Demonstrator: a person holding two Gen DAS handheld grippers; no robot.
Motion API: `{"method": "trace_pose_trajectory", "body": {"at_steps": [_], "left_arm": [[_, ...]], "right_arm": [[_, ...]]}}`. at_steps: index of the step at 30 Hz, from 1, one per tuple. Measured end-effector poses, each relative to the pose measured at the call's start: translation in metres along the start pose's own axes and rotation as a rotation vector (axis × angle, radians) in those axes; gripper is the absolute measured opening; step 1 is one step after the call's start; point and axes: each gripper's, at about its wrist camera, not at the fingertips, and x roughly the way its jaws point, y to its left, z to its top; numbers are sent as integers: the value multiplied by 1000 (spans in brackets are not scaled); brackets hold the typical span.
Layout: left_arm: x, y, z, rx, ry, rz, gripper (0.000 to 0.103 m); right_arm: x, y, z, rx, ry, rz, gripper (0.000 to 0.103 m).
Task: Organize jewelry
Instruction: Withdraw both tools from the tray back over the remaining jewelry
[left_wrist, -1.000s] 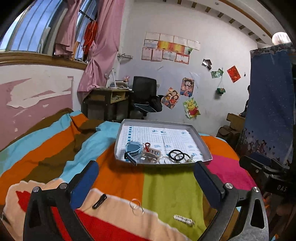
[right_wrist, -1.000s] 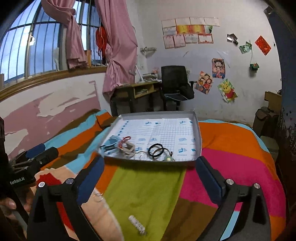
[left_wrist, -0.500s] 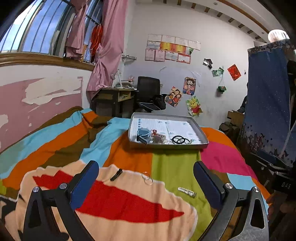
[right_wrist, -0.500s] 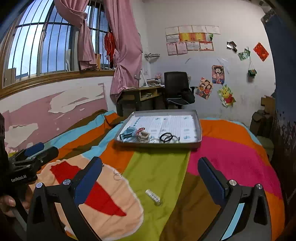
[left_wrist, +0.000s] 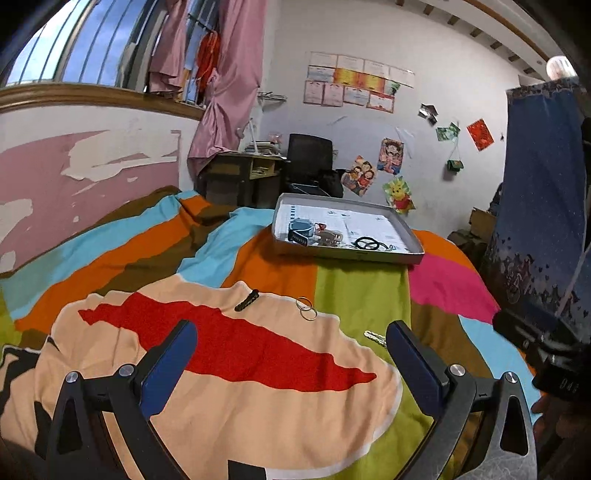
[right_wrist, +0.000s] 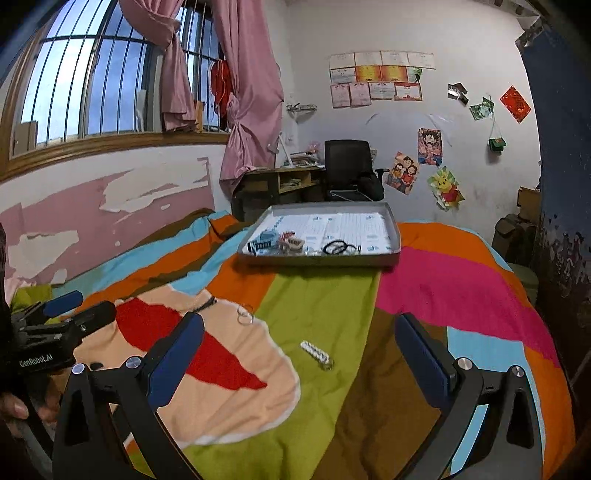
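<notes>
Bed under striped blanket, seen from both wrist views. Left gripper: jaws wide apart, empty, held above the peach-and-red patch. On blanket, left to right: black clip, lying slantwise on the peach patch; two rings, touching each other, just right of the clip at the patch edge; beaded piece, pale, on the green stripe, apart from the rings. Further back: grey tray, resting on the blanket, lined with printed paper; inside, along its near edge, left to right: blue watch, small red-and-beige items too small to tell, black hair ties. Right gripper: jaws wide apart, empty, above the green stripe, beaded piece between them in its view.
</notes>
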Motion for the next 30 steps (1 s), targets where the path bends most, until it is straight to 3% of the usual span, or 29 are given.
{"method": "trace_pose_trajectory", "body": {"at_steps": [10, 20, 30], "left_arm": [[1, -4, -9, 11, 0, 48, 103], [14, -7, -18, 22, 82, 45, 103], [23, -8, -18, 39, 120, 50, 103]], "right_arm": [[6, -8, -16, 50, 51, 7, 102], [33, -12, -36, 116, 178, 34, 102], [44, -18, -42, 162, 208, 27, 102]]}}
